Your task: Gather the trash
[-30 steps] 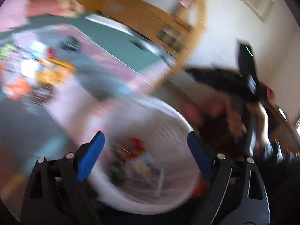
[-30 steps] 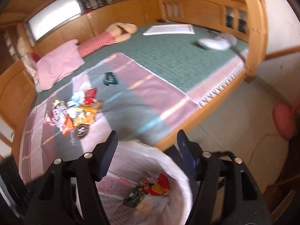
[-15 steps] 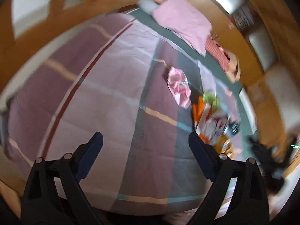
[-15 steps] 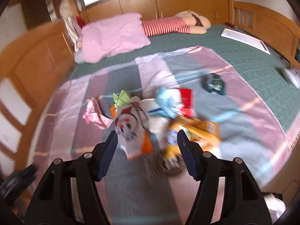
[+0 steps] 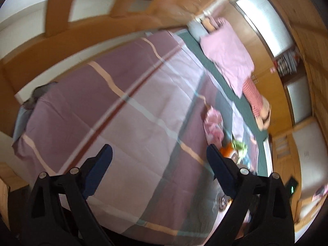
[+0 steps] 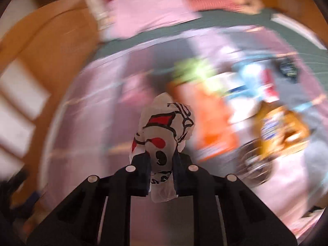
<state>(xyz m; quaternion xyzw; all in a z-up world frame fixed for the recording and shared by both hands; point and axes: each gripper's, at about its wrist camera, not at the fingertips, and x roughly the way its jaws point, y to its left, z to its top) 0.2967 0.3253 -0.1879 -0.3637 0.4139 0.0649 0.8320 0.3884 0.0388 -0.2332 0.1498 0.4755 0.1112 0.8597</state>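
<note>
Right gripper (image 6: 161, 162) has its jaws closing on a white wrapper (image 6: 164, 131) printed with red and black shapes; both blue pads sit against the wrapper's sides, crumpled plastic bulging up above them and a bit hanging below. The wrapper stays sharp against a motion-blurred background.

Behind it, on the bed, the rest of the trash lies in a loose pile to the right of the gripper: an orange packet (image 6: 213, 121) just beside the held wrapper, a green crumpled piece (image 6: 190, 69) further back, a light blue wrapper (image 6: 250, 73) with something red next to it, a yellow-orange snack bag (image 6: 280, 131) at the right, and a dark round lid-like item (image 6: 254, 164) below that bag. A small dark object (image 6: 289, 67) lies apart near the green sheet. All rest on a striped pink and grey blanket (image 6: 106, 110). A pink pillow (image 6: 149, 12) lies at the head end.

Left gripper (image 5: 158, 157) is wide open, nothing between its blue pads, pointing down at a bare stretch of the same blanket (image 5: 123, 106). In this view the trash is off to the right edge: a pink crumpled wrapper (image 5: 214, 123) on the blanket, and the green piece (image 5: 239, 145) and orange packet (image 5: 225, 150) past the right finger. Pink pillow (image 5: 227, 51) at upper right, wooden bed frame (image 5: 82, 32) curving along the top.
</note>
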